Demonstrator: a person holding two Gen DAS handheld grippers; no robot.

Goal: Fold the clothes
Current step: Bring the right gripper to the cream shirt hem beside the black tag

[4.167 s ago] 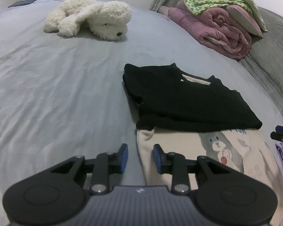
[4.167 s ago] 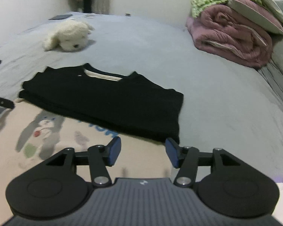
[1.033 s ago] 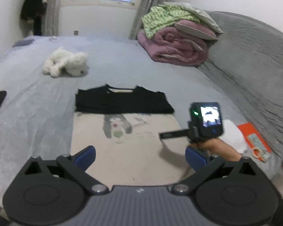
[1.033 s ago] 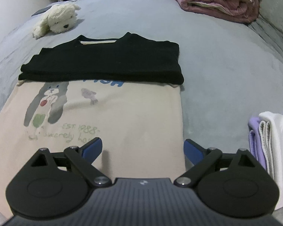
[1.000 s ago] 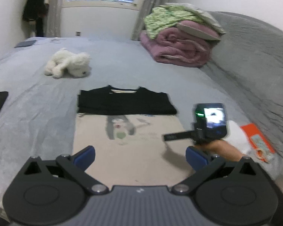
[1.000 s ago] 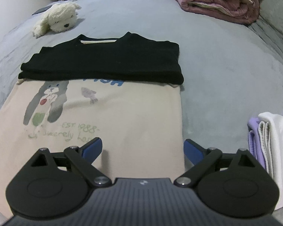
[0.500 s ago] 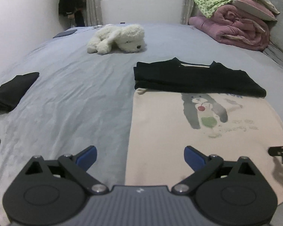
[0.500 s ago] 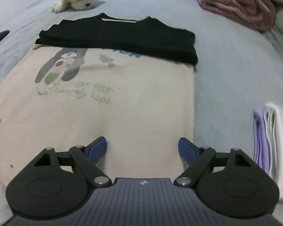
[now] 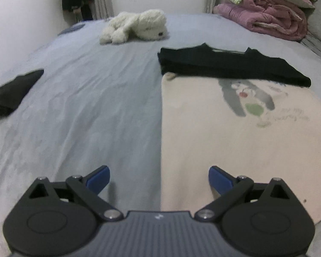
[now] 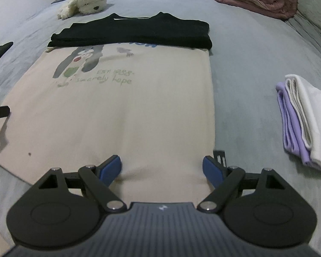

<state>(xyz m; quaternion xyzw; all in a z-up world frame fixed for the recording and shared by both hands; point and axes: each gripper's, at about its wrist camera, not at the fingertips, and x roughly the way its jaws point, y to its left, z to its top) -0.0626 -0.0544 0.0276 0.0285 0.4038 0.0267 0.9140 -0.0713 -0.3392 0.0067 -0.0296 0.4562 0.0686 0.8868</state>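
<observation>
While both the left gripper [image 9: 159, 178] and right gripper [image 10: 161, 168] gape wide, empty, smooth cream shirt [image 10: 126, 111] flat, possibly cotton.

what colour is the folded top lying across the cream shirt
Black folded top, clearest in the right wrist view.

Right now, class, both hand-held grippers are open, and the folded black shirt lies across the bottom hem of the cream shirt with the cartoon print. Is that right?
Not quite. The folded black shirt lies across the top end of the cream shirt, above the print; the right wrist view shows the bottom hem bare. Both the left hand-held gripper and right hand-held gripper are open.
</observation>
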